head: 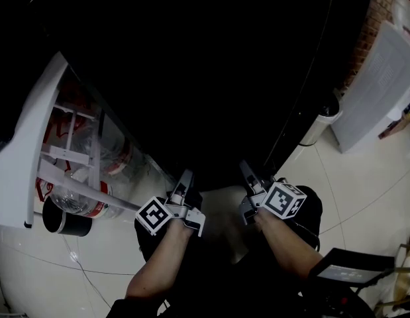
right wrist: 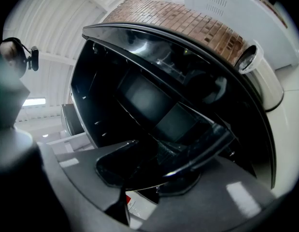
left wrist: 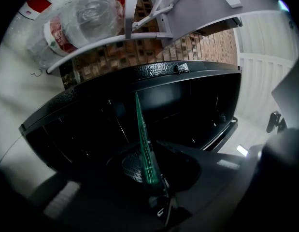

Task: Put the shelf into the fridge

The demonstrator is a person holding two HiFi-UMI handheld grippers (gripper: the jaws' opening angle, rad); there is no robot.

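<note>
The fridge [head: 211, 78] is a black cabinet below me, its white door [head: 32, 131] swung open at the left. Both grippers point level into its dark inside. My left gripper [head: 185, 177] is shut on the glass shelf [left wrist: 144, 144], whose green edge runs straight out from between the jaws [left wrist: 156, 197] into the cabinet [left wrist: 188, 110]. The right gripper [head: 248, 171] holds the same shelf [right wrist: 154, 163] by its dark curved rim, which lies across both jaws [right wrist: 139, 197]. From the head view the shelf itself is lost in the dark.
Plastic bottles [head: 79, 201] lie in the door racks, also seen in the left gripper view [left wrist: 81, 18]. A black cup [head: 62, 222] sits below the door. A white bin [head: 320, 128] and a white appliance [head: 380, 85] stand at the right on the tiled floor.
</note>
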